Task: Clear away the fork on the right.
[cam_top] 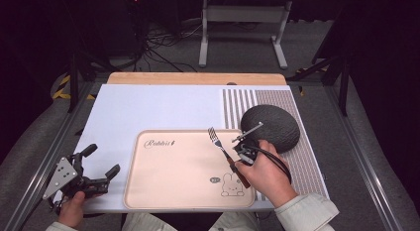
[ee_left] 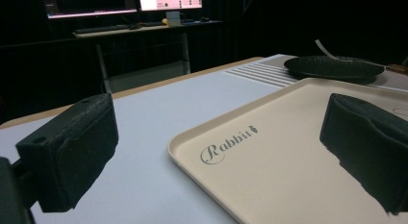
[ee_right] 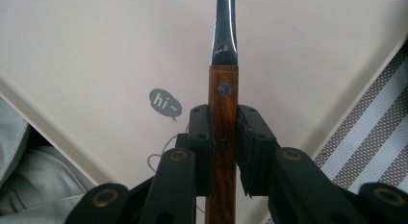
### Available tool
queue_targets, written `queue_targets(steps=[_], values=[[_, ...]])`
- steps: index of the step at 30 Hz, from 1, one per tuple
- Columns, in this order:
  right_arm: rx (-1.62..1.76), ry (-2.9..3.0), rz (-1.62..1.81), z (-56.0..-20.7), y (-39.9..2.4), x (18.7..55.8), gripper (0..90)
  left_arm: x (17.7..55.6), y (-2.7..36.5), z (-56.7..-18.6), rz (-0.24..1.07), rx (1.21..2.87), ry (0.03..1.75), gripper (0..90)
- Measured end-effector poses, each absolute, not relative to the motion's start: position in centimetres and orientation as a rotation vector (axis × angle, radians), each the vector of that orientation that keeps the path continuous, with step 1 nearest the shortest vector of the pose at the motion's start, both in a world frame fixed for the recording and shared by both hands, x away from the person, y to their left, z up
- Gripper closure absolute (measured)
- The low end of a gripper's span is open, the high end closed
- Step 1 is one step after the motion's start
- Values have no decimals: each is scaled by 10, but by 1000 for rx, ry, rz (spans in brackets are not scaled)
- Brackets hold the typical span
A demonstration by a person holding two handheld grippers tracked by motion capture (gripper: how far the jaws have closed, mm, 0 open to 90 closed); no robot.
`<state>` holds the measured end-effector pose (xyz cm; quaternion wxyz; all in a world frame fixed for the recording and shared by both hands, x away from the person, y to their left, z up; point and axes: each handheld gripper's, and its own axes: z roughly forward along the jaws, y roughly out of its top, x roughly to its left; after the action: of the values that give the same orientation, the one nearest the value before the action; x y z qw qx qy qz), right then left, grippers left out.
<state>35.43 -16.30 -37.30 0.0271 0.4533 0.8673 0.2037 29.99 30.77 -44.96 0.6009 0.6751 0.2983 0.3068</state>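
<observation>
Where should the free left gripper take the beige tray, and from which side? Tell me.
Grip the tray's raised rim at its left edge, probably coming in level from the left. The open left gripper already sits there; the right gripper holds the fork over its right part.

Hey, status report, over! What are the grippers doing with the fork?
Right gripper shut on fork, wooden handle between its fingers, tines over the tray. Left gripper open, holding nothing, left of tray. Nothing in the way.
</observation>
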Motion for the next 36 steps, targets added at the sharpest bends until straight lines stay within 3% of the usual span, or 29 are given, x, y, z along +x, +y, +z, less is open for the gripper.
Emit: queue_targets(steps=[36], values=[[1471, 2723, 543, -410, -152, 352, 779, 299, 308, -449, 716, 1558, 697, 4]])
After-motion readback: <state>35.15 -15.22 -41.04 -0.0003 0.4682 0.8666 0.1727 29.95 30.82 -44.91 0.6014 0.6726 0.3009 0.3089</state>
